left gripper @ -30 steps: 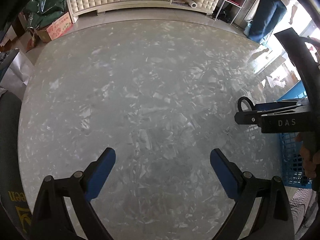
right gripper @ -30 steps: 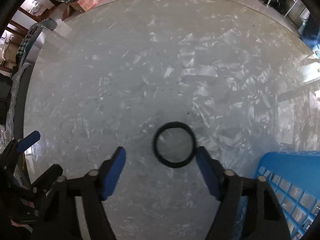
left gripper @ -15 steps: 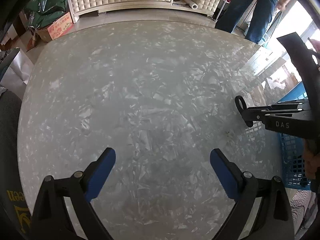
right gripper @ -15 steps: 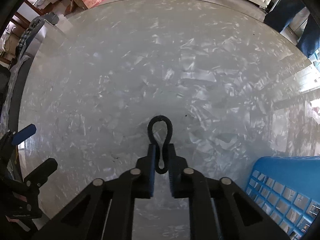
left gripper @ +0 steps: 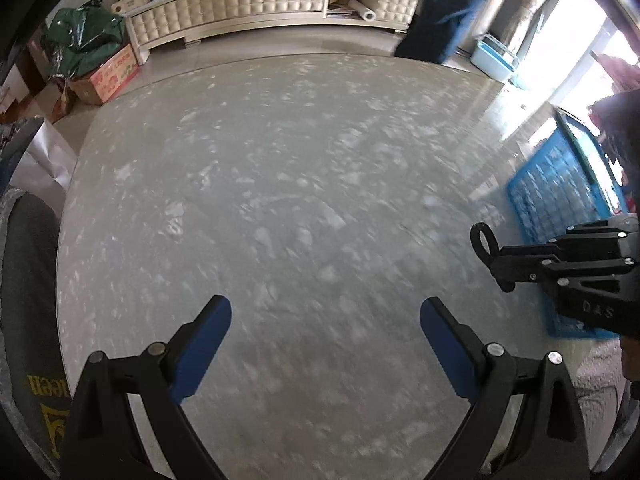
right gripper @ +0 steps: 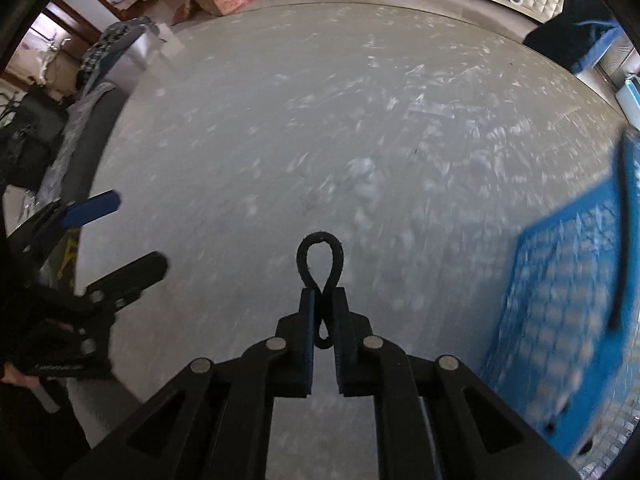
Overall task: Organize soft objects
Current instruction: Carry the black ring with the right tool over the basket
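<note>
Right wrist: right claw [right gripper: 323, 294] pinching hair band [right gripper: 319, 262], basket [right gripper: 568, 320] beside

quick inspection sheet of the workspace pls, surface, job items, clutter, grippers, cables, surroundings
surface: round grey marbled table, glossy, with glare at its right side.
job's things: black hair tie pinched into a figure-eight loop, off the table; blue basket at the table's right edge.
clutter: nothing seen on the tabletop.
grippers: right gripper shut on the hair tie; left gripper open, holding nothing, over bare table.
cables: nothing seen.
surroundings: white tufted cabinet beyond the table, cardboard box and green bag on the floor, a person in dark trousers standing by the cabinet.
</note>
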The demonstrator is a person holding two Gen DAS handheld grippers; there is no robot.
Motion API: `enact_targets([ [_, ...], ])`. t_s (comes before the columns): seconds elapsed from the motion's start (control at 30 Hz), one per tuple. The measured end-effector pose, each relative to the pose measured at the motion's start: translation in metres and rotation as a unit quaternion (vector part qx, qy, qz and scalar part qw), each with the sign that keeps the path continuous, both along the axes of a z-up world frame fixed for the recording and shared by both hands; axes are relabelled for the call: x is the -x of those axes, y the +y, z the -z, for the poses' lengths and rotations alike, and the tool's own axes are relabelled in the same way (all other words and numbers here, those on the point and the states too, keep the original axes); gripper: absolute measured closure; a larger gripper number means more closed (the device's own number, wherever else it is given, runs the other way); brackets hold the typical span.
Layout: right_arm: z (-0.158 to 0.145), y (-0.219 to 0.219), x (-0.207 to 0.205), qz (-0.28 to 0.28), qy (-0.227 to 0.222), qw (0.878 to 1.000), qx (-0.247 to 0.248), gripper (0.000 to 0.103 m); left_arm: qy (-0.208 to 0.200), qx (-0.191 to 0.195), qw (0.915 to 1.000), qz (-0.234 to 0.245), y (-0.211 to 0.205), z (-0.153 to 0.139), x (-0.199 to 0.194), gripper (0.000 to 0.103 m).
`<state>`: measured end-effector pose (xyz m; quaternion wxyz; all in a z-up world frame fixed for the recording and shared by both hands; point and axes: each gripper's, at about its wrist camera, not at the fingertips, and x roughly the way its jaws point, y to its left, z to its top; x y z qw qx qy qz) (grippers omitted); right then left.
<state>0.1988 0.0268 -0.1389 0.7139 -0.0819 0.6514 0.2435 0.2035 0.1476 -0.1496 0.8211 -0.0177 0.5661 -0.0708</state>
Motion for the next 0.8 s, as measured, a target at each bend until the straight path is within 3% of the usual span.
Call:
enact_targets([
  [0.4,-0.054,-0.057,0.06,-0.01,-0.009,1.0,-0.027,0.095,-0.008,-0.003,0.9985,0.054,-0.056,-0.041,0.047,0.008],
  [0.8,-0.101,-0.108,0.07,0.013,-0.037,0.999,-0.031,0.095,-0.035,0.002,0.9924,0.118,-0.115,-0.085,0.059,0.008],
])
